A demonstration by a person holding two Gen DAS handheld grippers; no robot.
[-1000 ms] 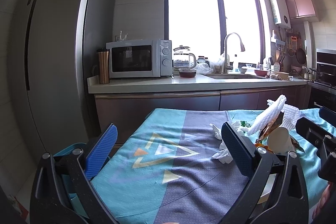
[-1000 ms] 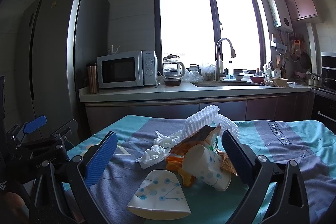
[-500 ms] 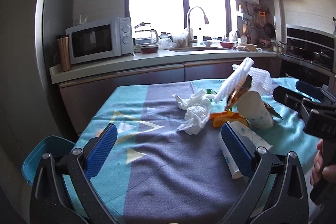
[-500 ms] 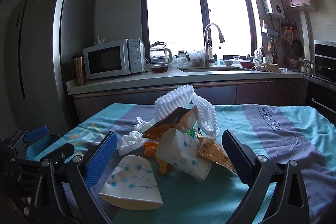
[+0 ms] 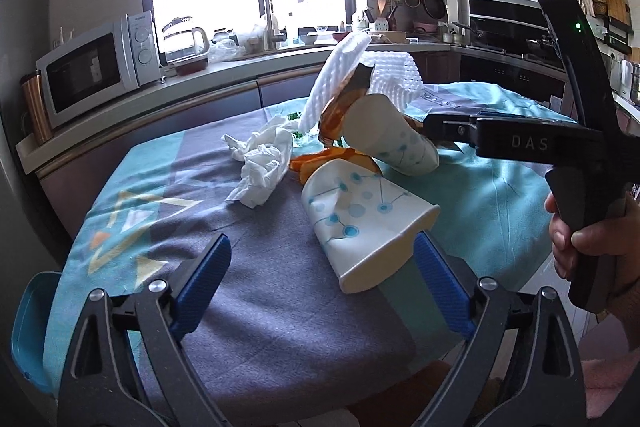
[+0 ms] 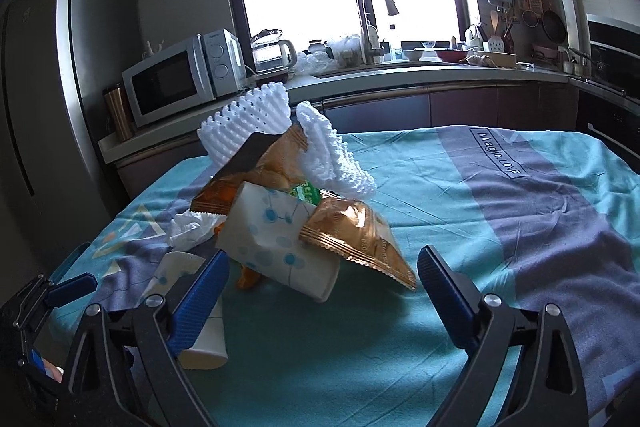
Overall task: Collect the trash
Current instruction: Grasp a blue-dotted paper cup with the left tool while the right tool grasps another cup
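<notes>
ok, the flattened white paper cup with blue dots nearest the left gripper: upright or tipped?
Tipped: the flattened white paper cup with blue dots lies on its side on the tablecloth.

A heap of trash lies on the surface, which is draped in a teal and purple cloth (image 5: 248, 267). Nearest the edge, a flattened white paper cup (image 5: 366, 223) printed with blue dots lies on its side, mouth toward the near edge. Behind it a second dotted paper cup (image 5: 390, 141) lies tipped against the heap, resting over orange peel scraps (image 5: 316, 161). A crumpled white tissue (image 5: 262, 167) sits just left of the cups. Shiny gold snack wrappers (image 6: 356, 239) with crimped edges lean across the second cup, and white foam fruit netting (image 6: 248, 123) arches over the top of the pile.
</notes>
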